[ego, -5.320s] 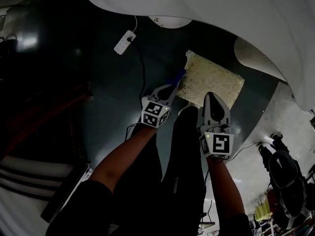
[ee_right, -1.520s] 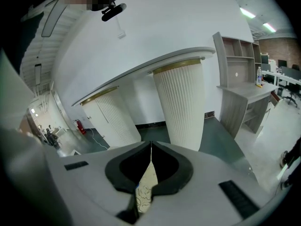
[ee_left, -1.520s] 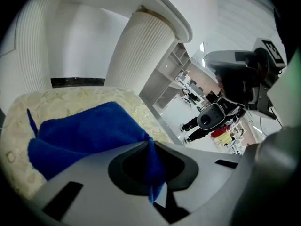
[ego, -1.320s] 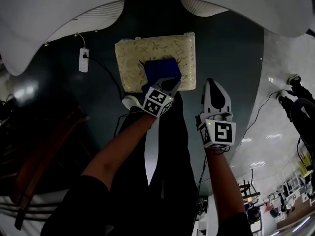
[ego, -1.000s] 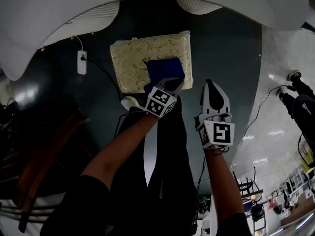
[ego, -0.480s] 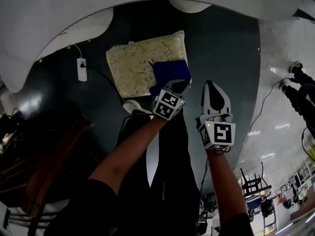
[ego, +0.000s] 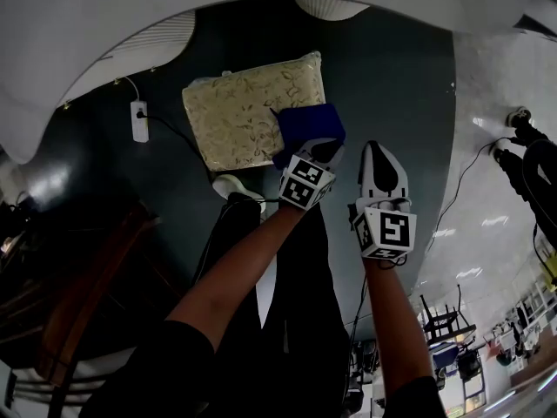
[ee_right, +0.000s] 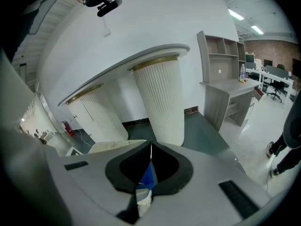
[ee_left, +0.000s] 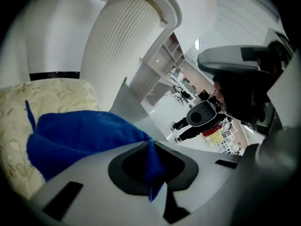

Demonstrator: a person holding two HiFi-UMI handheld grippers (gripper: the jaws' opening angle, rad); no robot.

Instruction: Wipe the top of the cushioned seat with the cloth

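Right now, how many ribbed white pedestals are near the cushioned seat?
2: one pedestal beyond the cushioned seat's left end, another beyond its right end. Others may be hidden.

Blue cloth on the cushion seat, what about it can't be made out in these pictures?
- Head view: the left tool covers the near edge of the blue terry cloth.
- Left gripper view: the cloth hides the cream leaf-patterned cushioned seat beneath it.
- Right gripper view: the right tool body leaves only a blue sliver visible.
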